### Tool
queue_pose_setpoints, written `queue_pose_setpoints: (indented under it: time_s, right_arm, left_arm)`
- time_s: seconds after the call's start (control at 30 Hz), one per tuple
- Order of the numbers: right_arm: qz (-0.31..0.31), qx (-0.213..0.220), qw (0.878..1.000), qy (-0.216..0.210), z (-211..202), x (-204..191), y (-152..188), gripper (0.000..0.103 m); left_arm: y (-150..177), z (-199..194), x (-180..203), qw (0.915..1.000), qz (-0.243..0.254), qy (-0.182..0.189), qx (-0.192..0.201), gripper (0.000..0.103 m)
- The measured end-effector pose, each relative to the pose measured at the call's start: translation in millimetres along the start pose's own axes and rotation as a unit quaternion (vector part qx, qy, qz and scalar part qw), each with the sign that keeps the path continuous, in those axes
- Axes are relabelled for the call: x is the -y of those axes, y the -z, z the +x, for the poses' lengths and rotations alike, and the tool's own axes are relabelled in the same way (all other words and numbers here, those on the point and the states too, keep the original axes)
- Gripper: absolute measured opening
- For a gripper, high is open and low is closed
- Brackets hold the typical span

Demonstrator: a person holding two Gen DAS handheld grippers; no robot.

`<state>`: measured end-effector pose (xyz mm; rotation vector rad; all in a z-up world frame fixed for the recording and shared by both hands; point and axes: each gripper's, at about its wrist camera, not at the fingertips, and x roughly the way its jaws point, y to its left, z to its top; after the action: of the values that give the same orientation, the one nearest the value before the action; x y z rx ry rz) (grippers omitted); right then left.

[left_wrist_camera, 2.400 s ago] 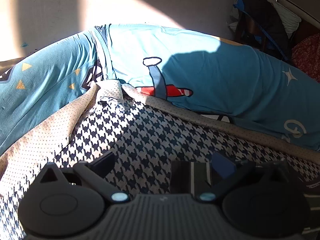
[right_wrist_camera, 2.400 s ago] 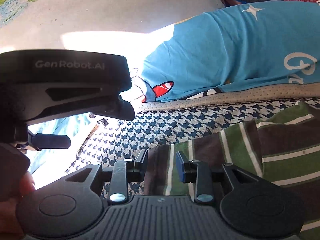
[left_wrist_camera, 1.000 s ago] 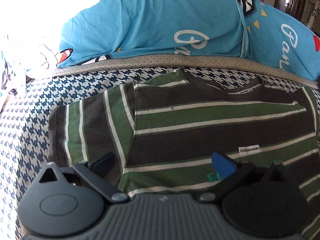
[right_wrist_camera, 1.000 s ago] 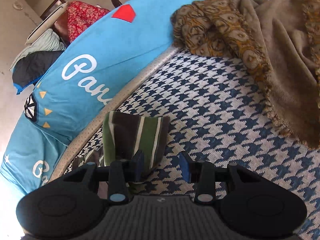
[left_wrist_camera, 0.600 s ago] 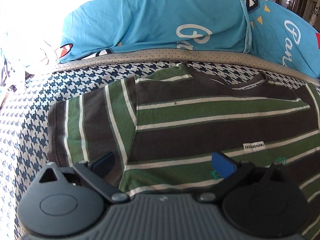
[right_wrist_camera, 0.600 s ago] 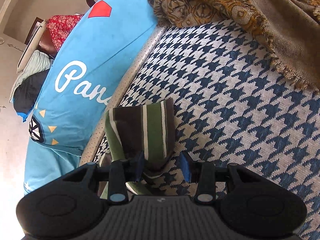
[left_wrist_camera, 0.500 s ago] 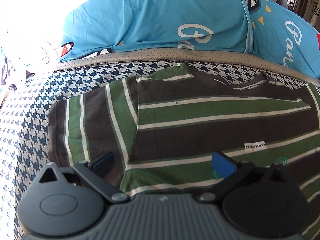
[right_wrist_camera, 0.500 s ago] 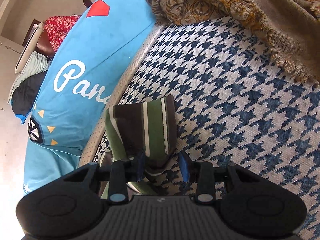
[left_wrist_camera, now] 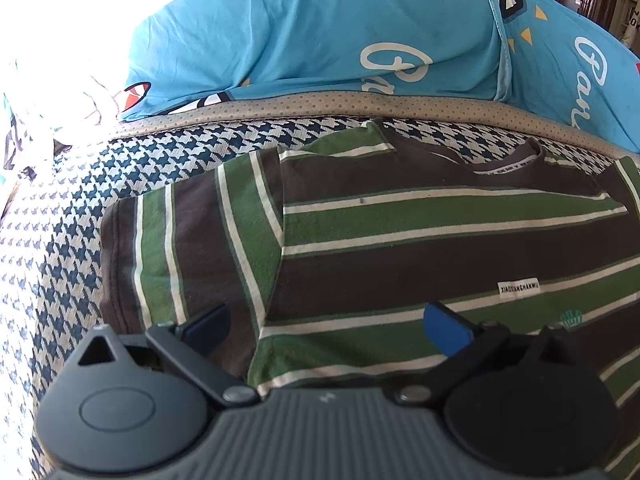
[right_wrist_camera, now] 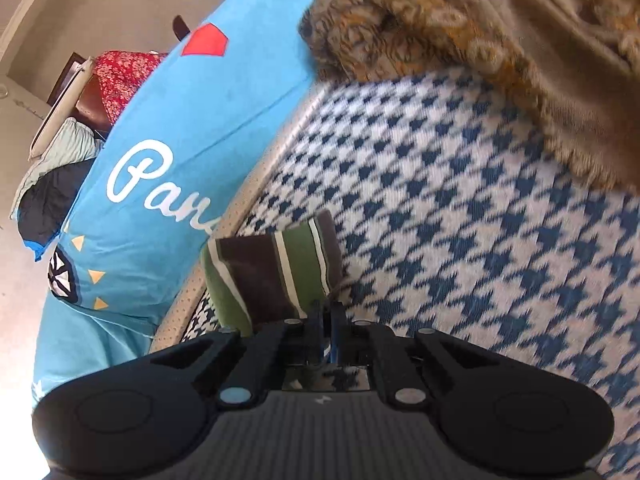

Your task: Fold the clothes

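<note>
Your left gripper [left_wrist_camera: 326, 322] hangs over the shirt [left_wrist_camera: 420, 240] with its jaws spread wide and nothing pinched between them; the blue pads sit above the cloth near the shirt's lower hem. The shirt, striped green, brown and white, lies flat on the houndstooth cover [left_wrist_camera: 52, 264] of the bed, its collar toward the far edge, where a dotted beige band [left_wrist_camera: 320, 106] runs along the cover. One sleeve spreads out toward the left side of the cover. A small white label [left_wrist_camera: 519, 288] shows on the chest.

Your right gripper [right_wrist_camera: 325, 312] has its jaws shut tight, and the end of the other sleeve [right_wrist_camera: 276, 272] sits right at the tips, so you appear to have its edge clamped. That sleeve lies just beside the beige band at the cover's far edge.

Beyond the band rests a long blue pillow [left_wrist_camera: 304, 36] with white script, stars and yellow triangles. In the right wrist view a brown patterned blanket [right_wrist_camera: 500, 52] is heaped at the upper right corner of the cover, well apart from the sleeve. That view is blurred.
</note>
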<state>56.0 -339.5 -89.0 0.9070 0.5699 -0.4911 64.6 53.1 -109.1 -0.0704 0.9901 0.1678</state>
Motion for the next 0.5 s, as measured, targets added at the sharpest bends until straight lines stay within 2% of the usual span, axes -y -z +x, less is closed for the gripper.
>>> queue_pose_setpoints:
  time_s: [0.07,0.13,0.2,0.3,0.43,0.5]
  right_arm:
    - [-0.054,0.049,0.997,0.022,-12.8,-9.3,-8.4,0.005]
    - [-0.100,0.094,0.989,0.052,-24.4,-14.9,-17.5,0.005]
    - [-0.117,0.108,0.984,0.079,-27.8,-11.8,-25.1,0.005]
    - [-0.111,0.089,0.984,0.104,-19.5,0.1,-31.6,0.005]
    - [-0.093,0.064,0.979,0.167,-11.8,14.2,-35.5,0.006]
    - [-0.071,0.063,0.984,0.149,-15.3,23.8,-39.6,0.007]
  left_arm:
    - [0.9,0.6,-0.5,1.0000,0.001,0.001,-0.001,0.103]
    - [1.8,1.9,-0.4,1.0000,0.004,0.002,-0.005,0.103]
    - [2.7,2.8,-0.5,0.9999,0.005,0.004,-0.008,0.103]
    - [3.5,3.0,0.3,0.9999,0.008,0.004,-0.008,0.103]
    - [4.0,2.6,0.9,0.9999,0.009,0.002,-0.007,0.103]
    - [4.0,2.0,0.8,0.9999,0.009,0.001,-0.006,0.103]
